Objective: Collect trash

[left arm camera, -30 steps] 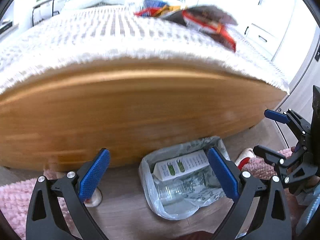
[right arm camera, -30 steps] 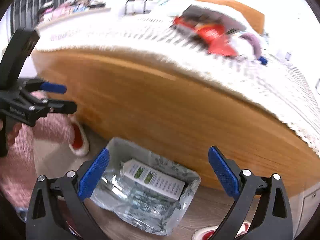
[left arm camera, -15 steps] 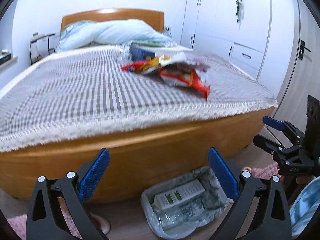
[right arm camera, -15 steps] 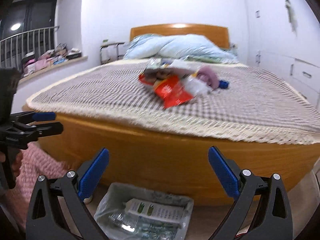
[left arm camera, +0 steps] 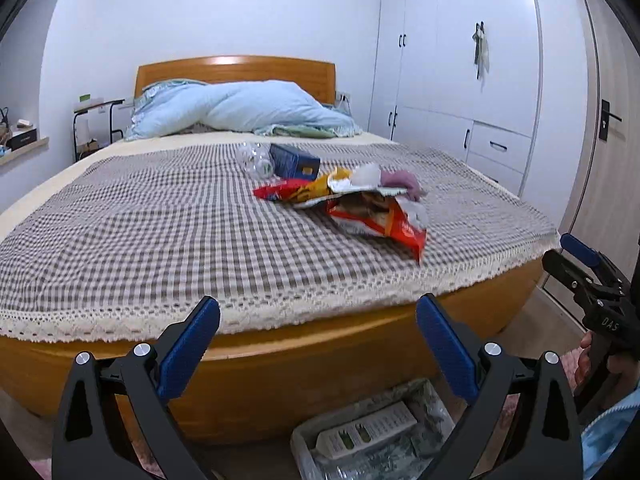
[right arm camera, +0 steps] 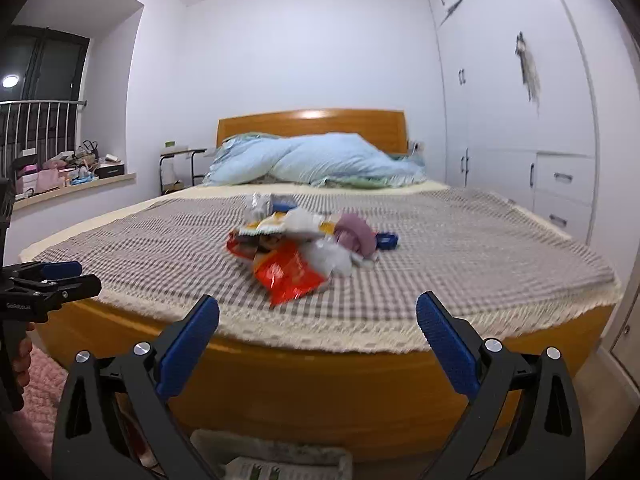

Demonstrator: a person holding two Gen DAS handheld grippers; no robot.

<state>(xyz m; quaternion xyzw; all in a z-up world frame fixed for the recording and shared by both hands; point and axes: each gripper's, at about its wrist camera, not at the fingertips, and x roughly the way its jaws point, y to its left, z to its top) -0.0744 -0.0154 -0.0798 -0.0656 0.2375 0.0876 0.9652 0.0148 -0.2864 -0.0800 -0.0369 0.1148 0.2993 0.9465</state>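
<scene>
Left hand-held gripper [left arm camera: 318,338]: jaws spread wide, nothing between the blue pads; it is raised in front of the foot of the bed.
Right hand-held gripper [right arm camera: 318,338]: jaws also wide apart and holding nothing; it faces the same bed from further right. In the left wrist view it shows at the right edge [left arm camera: 566,250], where its two fingers look close together because they are seen side-on.
Bed [left arm camera: 280,356]: wooden frame directly ahead of both hand-held grippers, covered by a grey checked spread [left arm camera: 140,232] with a pale fringed edge.
Trash pile: lies on the spread, well beyond the fingertips of both hand-held grippers, ahead and slightly right of the left one, straight ahead of the right one.
Red snack bag [right arm camera: 288,276]: nearest piece of the pile, lying flat and open; seen too in the left wrist view [left arm camera: 380,222].
Yellow-and-red wrapper [left arm camera: 298,192]: just behind the red snack bag, touching it.
Blue box [left arm camera: 294,160]: at the far side of the pile, beside a crumpled clear plastic bottle [left arm camera: 256,160].
Mauve cloth [right arm camera: 356,234]: at the right of the pile, against white crumpled plastic [right arm camera: 330,256].
Trash bin [left arm camera: 424,396]: on the floor below and between the left hand-held gripper's fingers, lined with a plastic bag, a white carton [left arm camera: 366,430] lying in it.
Pillows [left arm camera: 240,110]: pale blue, far end by the headboard.
</scene>
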